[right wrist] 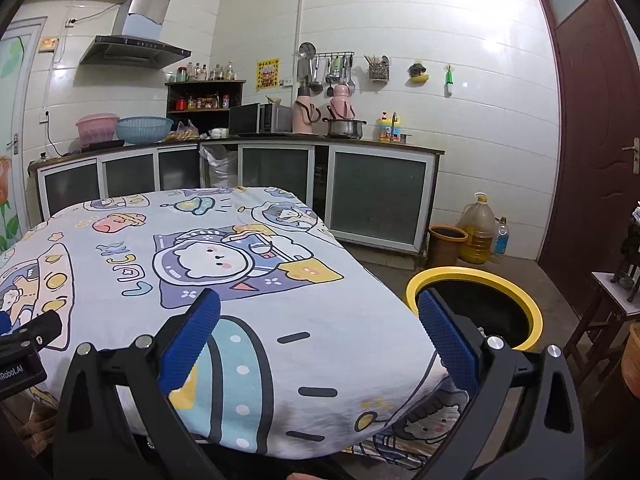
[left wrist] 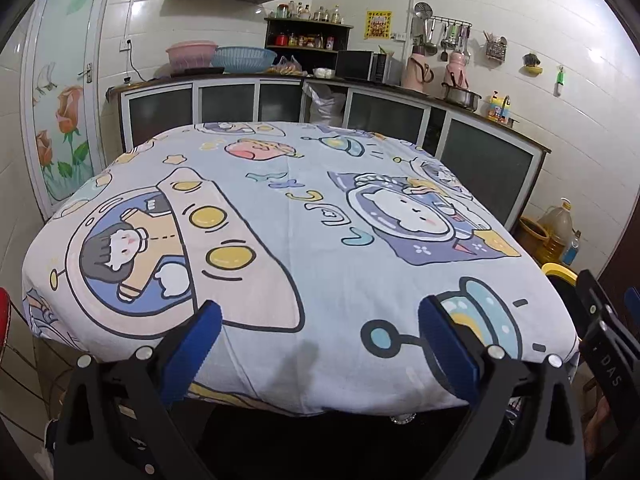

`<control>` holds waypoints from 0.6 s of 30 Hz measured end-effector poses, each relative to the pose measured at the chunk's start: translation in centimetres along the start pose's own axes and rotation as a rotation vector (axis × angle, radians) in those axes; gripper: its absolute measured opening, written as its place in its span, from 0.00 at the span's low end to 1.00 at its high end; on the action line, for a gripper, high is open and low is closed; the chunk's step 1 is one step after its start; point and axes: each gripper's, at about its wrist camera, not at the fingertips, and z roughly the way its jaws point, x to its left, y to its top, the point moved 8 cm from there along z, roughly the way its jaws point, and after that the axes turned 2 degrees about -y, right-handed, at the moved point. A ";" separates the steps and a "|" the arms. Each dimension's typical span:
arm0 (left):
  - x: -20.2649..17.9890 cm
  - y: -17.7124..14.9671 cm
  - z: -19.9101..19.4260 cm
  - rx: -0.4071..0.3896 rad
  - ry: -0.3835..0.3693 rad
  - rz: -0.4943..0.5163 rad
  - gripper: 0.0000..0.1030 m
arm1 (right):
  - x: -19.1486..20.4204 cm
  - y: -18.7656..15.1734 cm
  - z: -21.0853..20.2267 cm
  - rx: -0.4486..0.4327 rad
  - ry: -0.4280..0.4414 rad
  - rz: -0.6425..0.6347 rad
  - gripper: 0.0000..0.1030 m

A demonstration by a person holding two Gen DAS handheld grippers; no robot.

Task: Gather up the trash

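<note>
A white-tiled kitchen with dark-fronted cabinets is wrapping around a table draped in a pale blue cartoon-printed tablecloth (left wrist: 304, 216), whose top is lying bare of any litter in both views. At the far left, only the left wrist view is showing a frosted glass door painted with orange roses (left wrist: 60, 112). The left gripper (left wrist: 320, 312) is hovering over the near table edge with its blue-padded fingers (left wrist: 200, 336) spread wide, grasping nothing. Further right, the right gripper (right wrist: 320, 304) is likewise standing released and empty above the cloth's near right corner. Only the right wrist view is fully showing the round black trash bin with a yellow rim (right wrist: 474, 276), sitting on the floor just beside the table's right side, and a dark red wooden door (right wrist: 592, 128) beyond; the left view is catching just a sliver of that rim.
</note>
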 end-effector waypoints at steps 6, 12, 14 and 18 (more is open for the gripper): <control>-0.3 -0.1 -0.6 -0.016 -0.009 0.011 0.92 | 0.4 0.0 -0.3 -0.013 0.010 -0.017 0.92; -0.1 -0.1 -0.6 -0.017 -0.015 0.003 0.92 | 0.6 0.0 -0.1 -0.004 0.009 -0.021 0.92; 0.1 -0.2 -0.6 -0.017 -0.011 -0.003 0.92 | 0.6 0.0 -0.1 0.000 0.006 -0.021 0.92; 0.4 -0.2 -0.5 -0.016 -0.009 -0.014 0.92 | 0.7 -0.1 0.2 0.011 0.003 -0.023 0.92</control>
